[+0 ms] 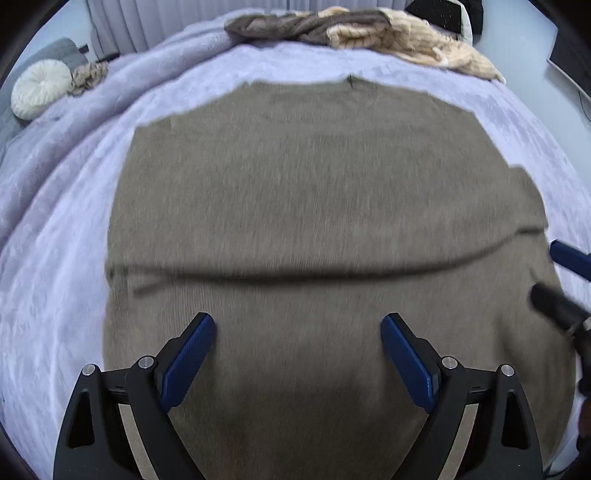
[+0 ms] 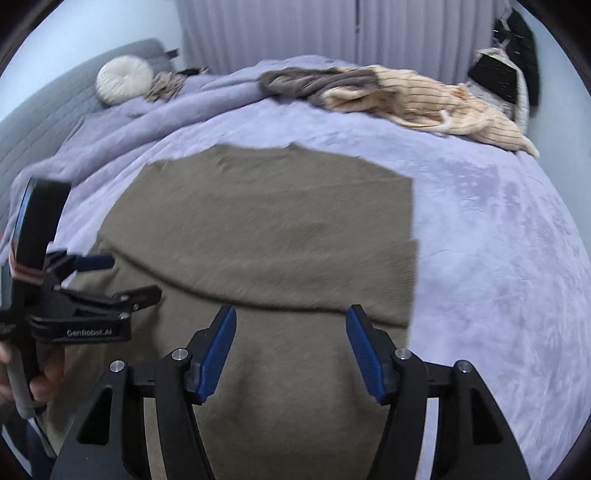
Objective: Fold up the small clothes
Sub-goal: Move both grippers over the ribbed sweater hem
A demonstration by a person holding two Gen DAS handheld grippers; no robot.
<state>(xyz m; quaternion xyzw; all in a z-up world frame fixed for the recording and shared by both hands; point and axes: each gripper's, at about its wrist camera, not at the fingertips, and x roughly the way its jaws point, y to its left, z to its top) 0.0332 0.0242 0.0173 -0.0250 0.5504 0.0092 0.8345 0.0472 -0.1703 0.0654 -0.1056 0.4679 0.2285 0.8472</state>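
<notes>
Olive-brown knitted garment [image 1: 314,192] lies flat on a pale lilac plush blanket [image 1: 55,258] that covers a bed, with one layer folded over so that a dark crease runs across its width. Nearest the left wrist camera, the left gripper [image 1: 298,354] hangs above the near part of the garment, its blue-padded black fingers spread wide with nothing between them. The right gripper [image 2: 291,345] also hangs over the garment near its right edge, its jaws apart and empty. In the right wrist view a hand [image 2: 40,380] holds the left gripper's handle at the left. Farther off, at the bed's far edge, lies a heap of crumpled clothes [image 1: 362,33], grey-brown and cream ribbed. A round white cushion [image 1: 40,88] rests far left against a grey headboard [image 2: 55,107].
</notes>
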